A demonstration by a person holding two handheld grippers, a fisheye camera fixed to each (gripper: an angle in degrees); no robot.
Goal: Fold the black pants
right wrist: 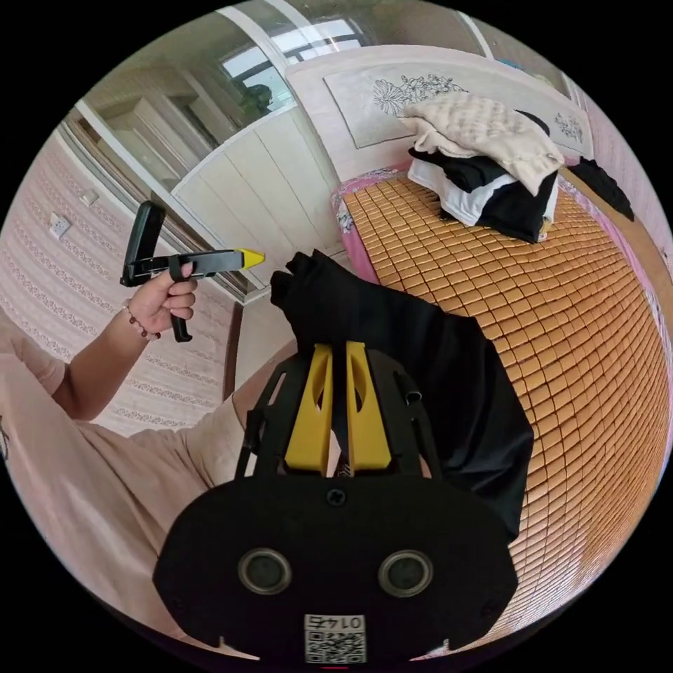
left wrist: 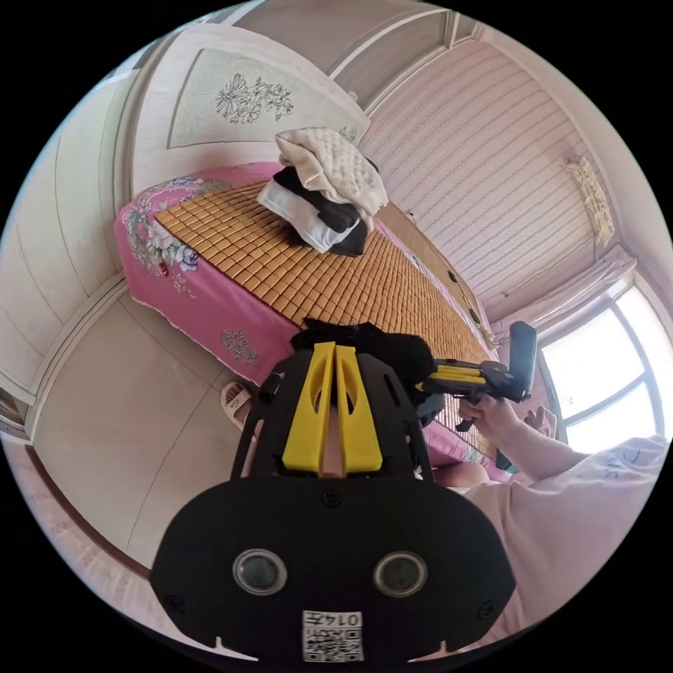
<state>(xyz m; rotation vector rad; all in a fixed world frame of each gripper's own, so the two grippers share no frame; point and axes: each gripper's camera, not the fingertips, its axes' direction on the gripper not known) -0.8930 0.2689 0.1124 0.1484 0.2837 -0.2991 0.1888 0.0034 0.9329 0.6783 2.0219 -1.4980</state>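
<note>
The black pants (right wrist: 434, 378) hang bunched over the near edge of the bed, lifted off the bamboo mat (right wrist: 582, 336). My right gripper (right wrist: 335, 348) is shut on them, with black cloth pinched between its yellow jaws. My left gripper (right wrist: 261, 258), held in a hand, hovers just left of the pants' upper corner with its jaws together and a small gap to the cloth. In the left gripper view, the left gripper (left wrist: 334, 347) points at the black pants (left wrist: 392, 350), and the right gripper (left wrist: 429, 378) grips them from the right.
A pile of folded cream, black and white clothes (right wrist: 491, 168) sits near the headboard (right wrist: 392, 98). Another black garment (right wrist: 606, 184) lies at the bed's far side. A slipper (left wrist: 235, 401) rests on the floor by the pink sheet (left wrist: 203, 301). The person's sleeve (left wrist: 582, 505) is close.
</note>
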